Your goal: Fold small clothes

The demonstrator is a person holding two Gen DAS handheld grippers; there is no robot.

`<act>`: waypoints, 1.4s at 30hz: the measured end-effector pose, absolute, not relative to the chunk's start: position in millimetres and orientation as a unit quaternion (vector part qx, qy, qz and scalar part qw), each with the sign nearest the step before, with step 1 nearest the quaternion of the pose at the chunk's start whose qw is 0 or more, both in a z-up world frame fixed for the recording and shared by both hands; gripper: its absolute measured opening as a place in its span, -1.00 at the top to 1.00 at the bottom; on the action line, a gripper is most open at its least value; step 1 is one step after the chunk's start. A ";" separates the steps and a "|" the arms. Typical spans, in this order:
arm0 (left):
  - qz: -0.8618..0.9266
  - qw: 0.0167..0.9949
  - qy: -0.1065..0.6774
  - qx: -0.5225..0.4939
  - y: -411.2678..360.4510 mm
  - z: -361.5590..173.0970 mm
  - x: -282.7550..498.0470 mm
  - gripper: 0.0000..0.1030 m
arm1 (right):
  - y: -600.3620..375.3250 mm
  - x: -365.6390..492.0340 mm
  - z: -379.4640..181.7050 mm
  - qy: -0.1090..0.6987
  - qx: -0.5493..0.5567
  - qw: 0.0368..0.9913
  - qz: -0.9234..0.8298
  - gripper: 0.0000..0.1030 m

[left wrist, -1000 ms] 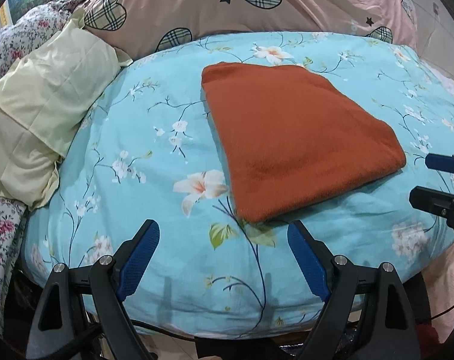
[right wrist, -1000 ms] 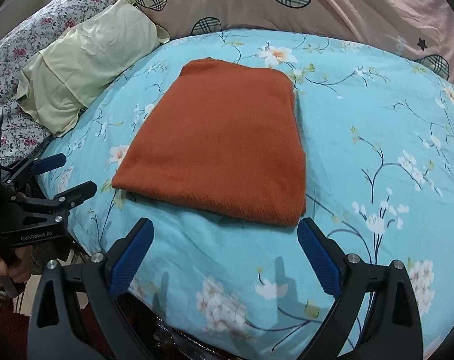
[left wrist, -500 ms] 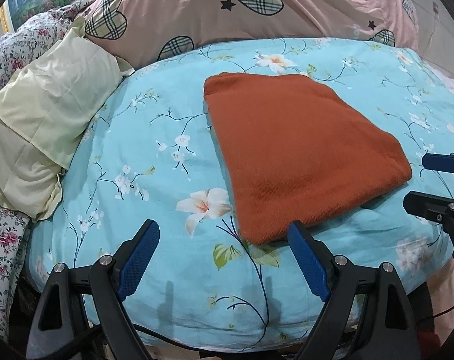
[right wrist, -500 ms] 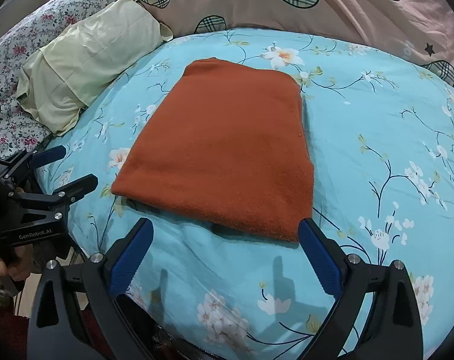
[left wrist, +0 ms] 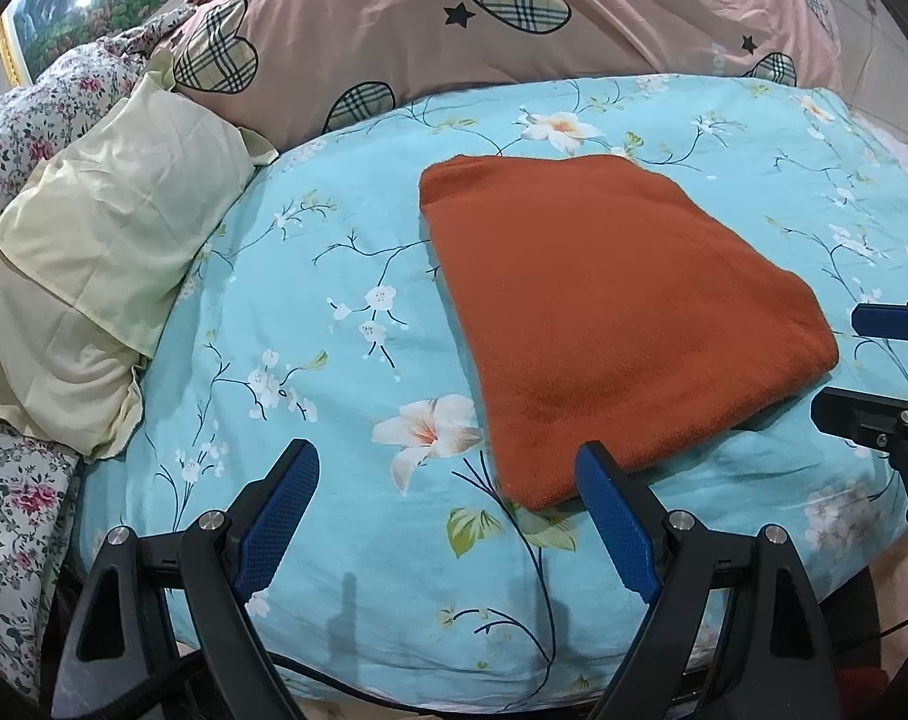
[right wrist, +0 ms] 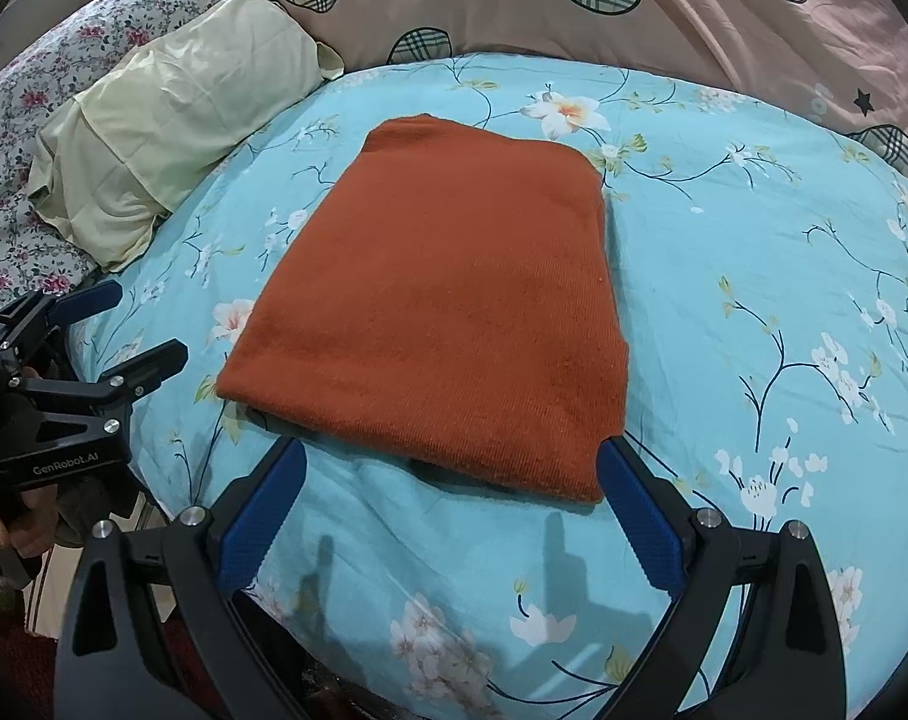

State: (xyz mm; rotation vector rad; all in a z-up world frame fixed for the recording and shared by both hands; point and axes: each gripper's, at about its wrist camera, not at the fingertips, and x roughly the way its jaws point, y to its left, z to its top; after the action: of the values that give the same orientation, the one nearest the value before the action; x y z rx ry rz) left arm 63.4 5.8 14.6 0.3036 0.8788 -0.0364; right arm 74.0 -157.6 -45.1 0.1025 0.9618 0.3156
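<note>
Folded rust cloth (left wrist: pixel 610 324) lies flat on the blue floral sheet (left wrist: pixel 309 324), both grippers spread wide at its near edge.

The cloth sits mid-bed as a neat folded rectangle, its far edge toward the pink quilt (left wrist: pixel 429 18) and well apart from the pale yellow pillow (left wrist: pixel 87 252) on the left. The left gripper (left wrist: pixel 447 510) hangs over the sheet at the cloth's near left corner, fingers released and holding nothing; its right finger overlaps the corner in the view, and contact cannot be told. The right gripper (right wrist: pixel 454 498) stands before the near edge, jaws parted about as wide as the cloth, also empty.
</note>
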 end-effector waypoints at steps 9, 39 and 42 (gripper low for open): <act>-0.023 0.891 0.434 0.130 8.7 13.4 69.4 -0.71 | -157.6 78.7 -47.0 0.466 0.047 0.870 0.153 -0.89; -0.027 0.891 0.442 0.104 13.9 14.0 75.4 -0.71 | -166.9 85.3 -40.4 0.465 0.045 0.872 0.145 -0.90; -0.028 0.891 0.441 0.103 13.4 14.6 74.5 -0.71 | -168.1 85.5 -39.0 0.465 0.045 0.873 0.144 -0.90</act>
State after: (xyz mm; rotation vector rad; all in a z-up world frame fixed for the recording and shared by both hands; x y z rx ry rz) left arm 74.5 13.4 14.6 0.2145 0.9160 -0.0578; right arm 85.5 -168.1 -39.0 0.0934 0.9709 0.3014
